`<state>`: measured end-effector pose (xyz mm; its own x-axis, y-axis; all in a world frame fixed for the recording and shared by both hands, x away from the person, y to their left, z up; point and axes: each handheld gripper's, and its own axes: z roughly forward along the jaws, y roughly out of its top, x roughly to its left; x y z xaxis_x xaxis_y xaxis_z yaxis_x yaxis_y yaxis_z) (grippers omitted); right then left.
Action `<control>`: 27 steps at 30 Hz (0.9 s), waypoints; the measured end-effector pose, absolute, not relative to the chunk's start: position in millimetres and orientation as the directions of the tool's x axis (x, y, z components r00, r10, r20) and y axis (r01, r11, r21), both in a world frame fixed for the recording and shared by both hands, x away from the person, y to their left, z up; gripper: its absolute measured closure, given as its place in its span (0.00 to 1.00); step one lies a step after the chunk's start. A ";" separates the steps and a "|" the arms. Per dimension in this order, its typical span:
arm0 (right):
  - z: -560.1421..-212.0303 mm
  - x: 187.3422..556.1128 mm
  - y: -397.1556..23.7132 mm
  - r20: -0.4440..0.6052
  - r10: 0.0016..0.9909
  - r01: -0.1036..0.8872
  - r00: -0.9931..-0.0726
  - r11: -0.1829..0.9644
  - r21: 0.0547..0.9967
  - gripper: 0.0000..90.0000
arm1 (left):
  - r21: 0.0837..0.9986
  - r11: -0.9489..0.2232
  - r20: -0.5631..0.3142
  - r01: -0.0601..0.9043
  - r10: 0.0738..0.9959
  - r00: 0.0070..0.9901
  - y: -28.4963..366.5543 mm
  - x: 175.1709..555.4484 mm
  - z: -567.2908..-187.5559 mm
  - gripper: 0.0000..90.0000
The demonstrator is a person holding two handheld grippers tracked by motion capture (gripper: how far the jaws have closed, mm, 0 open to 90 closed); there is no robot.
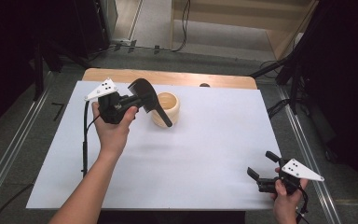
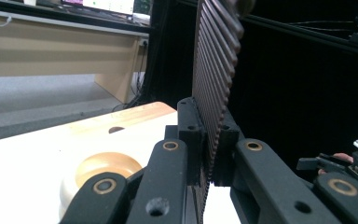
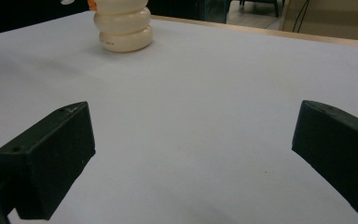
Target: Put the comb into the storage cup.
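Note:
My left gripper [image 1: 142, 100] is held above the table's far left, shut on a black ribbed utensil [image 1: 141, 88] whose handle slants down across a cream ridged cup [image 1: 167, 108]. In the left gripper view the jaws clamp the flat ribbed utensil [image 2: 216, 60] upright, and the cup [image 2: 100, 170] sits just below at the left. My right gripper [image 1: 260, 163] rests low near the table's front right corner, open with nothing between its fingers. In the right gripper view the cup [image 3: 123, 25] stands far ahead at the upper left.
A white sheet [image 1: 205, 149] covers the wooden table, whose far edge [image 1: 168, 77] shows bare wood. Cables and dark stands surround the table on the floor. A black cable [image 1: 85, 140] trails down from the left gripper.

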<state>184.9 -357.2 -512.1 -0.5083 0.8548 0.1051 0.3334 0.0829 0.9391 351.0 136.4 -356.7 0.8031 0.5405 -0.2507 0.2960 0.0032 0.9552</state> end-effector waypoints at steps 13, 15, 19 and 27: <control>-514.0 185.4 -358.3 0.120 0.852 0.336 -0.510 0.069 0.939 0.00 | 0.956 0.011 -0.249 0.293 0.557 0.793 134.8 369.5 -346.5 0.95; -514.1 185.3 -358.8 0.118 0.853 0.335 -0.509 0.070 0.940 0.00 | 0.957 0.013 -0.248 0.291 0.558 0.792 134.5 372.1 -345.3 0.95; -514.3 185.5 -358.2 0.122 0.850 0.335 -0.512 0.068 0.940 0.00 | 0.957 0.015 -0.246 0.288 0.566 0.787 133.9 376.8 -342.6 0.95; -514.7 185.6 -359.3 0.122 0.850 0.332 -0.513 0.065 0.941 0.00 | 0.958 0.028 -0.247 0.284 0.580 0.776 133.9 385.8 -339.7 0.95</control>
<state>185.6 -359.3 -514.7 -0.5130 0.8496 0.1225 0.3323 0.0650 0.9409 385.8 133.9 -339.7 0.7760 0.5803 -0.2470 0.2838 0.0283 0.9585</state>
